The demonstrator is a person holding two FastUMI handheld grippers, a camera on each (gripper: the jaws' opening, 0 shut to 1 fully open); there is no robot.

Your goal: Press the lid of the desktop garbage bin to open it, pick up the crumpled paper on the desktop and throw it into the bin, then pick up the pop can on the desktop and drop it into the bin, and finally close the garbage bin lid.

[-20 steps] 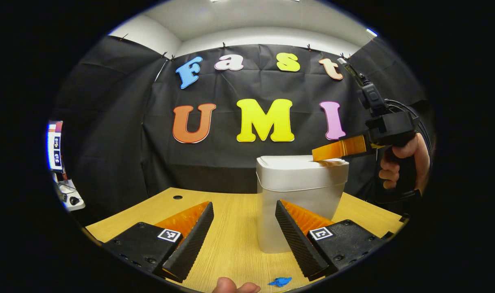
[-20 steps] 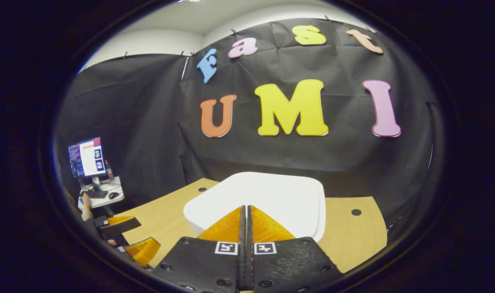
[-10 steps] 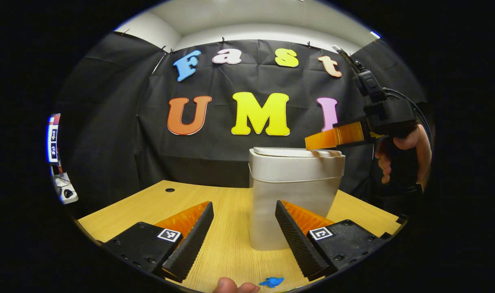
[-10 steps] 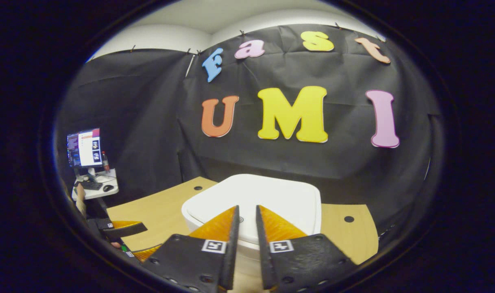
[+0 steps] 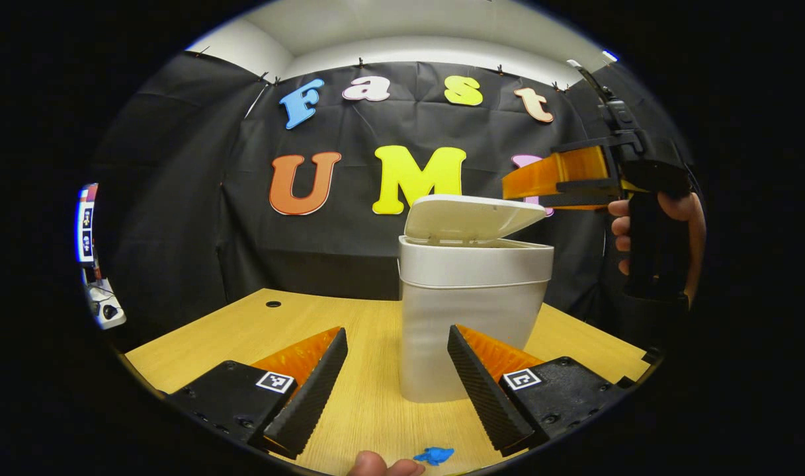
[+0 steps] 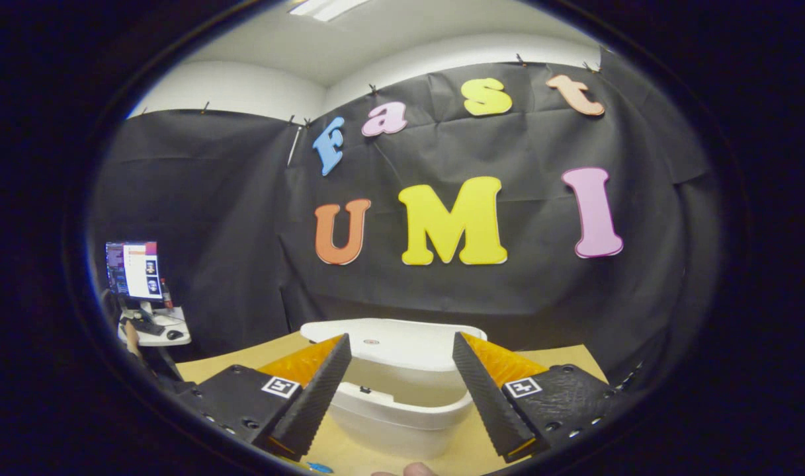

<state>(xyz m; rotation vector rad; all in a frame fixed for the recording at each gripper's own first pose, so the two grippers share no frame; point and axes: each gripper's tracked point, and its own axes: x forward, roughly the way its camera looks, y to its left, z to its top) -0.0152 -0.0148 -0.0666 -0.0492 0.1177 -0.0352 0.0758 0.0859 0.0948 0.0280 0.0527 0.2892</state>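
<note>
While both grippers' jaws were held wide apart and empty, the white plastic desktop bin point(image 5: 468, 317), lid point(image 5: 471, 217) sprung ajar, was judged light, rigid, easily tipped.

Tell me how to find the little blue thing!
Look at the wooden table in front of the black cloth wall. A white bin with its lid popped up stands in the middle. Come toward the near edge, between the left gripper fingers: the blue scrap lies flat there beside a fingertip, the only blue thing on the wood.
</note>
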